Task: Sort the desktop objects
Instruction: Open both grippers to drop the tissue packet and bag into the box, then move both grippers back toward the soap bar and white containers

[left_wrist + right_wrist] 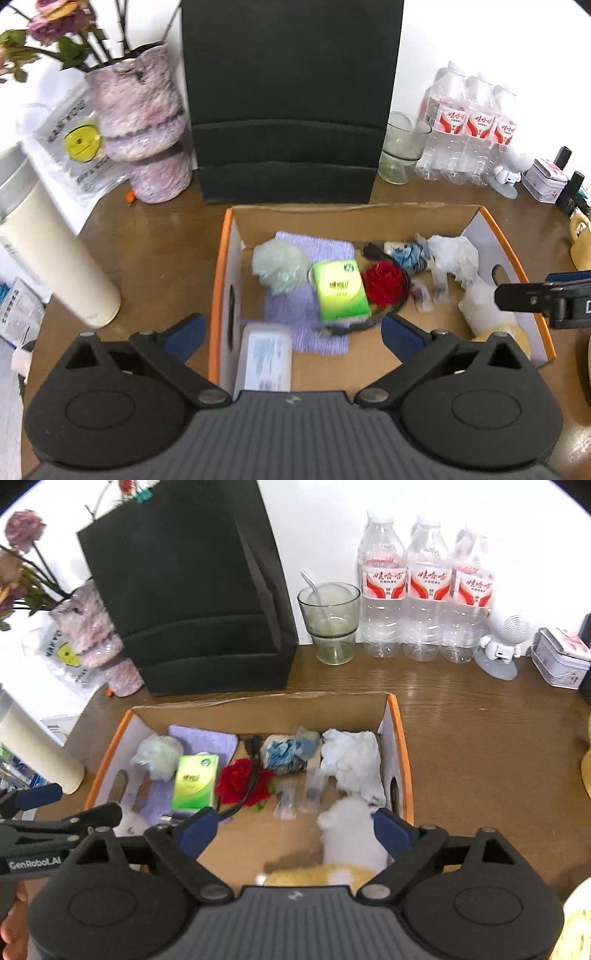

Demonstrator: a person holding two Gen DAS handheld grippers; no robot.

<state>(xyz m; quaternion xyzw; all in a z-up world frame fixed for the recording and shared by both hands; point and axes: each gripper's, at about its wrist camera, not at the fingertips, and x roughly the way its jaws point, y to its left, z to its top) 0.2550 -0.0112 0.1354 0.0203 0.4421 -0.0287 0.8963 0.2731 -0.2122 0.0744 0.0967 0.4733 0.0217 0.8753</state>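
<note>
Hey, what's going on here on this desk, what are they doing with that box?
A person is sorting desk clutter into an orange-edged cardboard box, with a claw in each hand. Both the left claw and right claw are open above it, gripping nothing. A white bottle lies below the left, a white and yellow plush toy below the right. A green tissue pack and red rose are inside.

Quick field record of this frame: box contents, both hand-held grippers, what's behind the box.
container: cardboard box, orange rim, open top
contents: green tissue pack, red rose, purple cloth, crumpled white paper, white plush toy
left hand-held gripper: open, over a white bottle, not gripping
right hand-held gripper: open, over the plush toy, not gripping
behind box: black bag, glass cup, three water bottles
</note>
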